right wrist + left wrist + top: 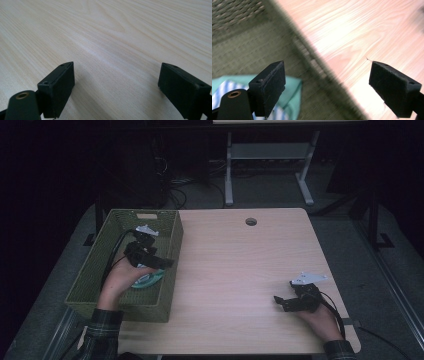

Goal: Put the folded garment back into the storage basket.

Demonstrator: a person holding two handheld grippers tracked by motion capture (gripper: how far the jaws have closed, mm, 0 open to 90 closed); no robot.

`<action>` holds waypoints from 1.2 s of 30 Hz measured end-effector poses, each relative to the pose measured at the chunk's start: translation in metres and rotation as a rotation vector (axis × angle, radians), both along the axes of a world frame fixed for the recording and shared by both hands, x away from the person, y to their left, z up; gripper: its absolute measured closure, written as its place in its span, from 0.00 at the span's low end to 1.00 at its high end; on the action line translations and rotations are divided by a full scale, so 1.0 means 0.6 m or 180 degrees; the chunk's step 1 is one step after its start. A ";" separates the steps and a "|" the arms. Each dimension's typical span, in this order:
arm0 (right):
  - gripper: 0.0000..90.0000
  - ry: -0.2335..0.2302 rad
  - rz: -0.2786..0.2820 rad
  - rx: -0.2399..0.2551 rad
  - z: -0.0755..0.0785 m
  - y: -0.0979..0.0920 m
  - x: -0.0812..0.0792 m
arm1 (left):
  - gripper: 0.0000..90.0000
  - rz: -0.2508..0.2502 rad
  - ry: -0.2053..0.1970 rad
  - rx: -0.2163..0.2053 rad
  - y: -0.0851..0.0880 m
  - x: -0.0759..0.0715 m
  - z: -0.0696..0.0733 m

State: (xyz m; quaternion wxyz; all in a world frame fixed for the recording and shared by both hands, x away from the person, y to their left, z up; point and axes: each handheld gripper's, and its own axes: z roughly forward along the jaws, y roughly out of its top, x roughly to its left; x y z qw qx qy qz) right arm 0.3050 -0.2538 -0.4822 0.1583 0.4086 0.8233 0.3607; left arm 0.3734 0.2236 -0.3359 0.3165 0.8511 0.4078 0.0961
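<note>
The folded teal-and-striped cloth (148, 279) already lies on the floor of the green woven basket (167, 306) at the table's left edge, so the putting-away looks done; what remains, by my reading, is to bring the left gripper (161, 262) out over the basket's right wall, its jaws spread wide with nothing between them. The right gripper (280, 303) rests on the bare wooden table (235, 265) near right, released and empty, well apart; nothing stands between.

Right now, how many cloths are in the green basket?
1. A folded green-and-white striped cloth lies on the floor of the green basket, near its right wall, under the left gripper. The hand may hide more.
</note>
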 end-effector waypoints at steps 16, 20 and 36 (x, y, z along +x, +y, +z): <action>0.15 0.0000 0.0000 0.0001 0.000 0.000 0.000 | 0.15 -0.0344 -0.0268 -0.0127 -0.119 -0.024 -0.016; 0.15 -0.0001 -0.0001 0.0001 0.000 0.000 0.000 | 0.15 -0.0500 -0.0328 -0.0138 -0.157 -0.037 -0.031; 0.15 0.0000 -0.0002 0.0002 0.000 0.000 0.000 | 0.15 -0.0672 -0.0447 -0.0106 -0.236 -0.062 -0.131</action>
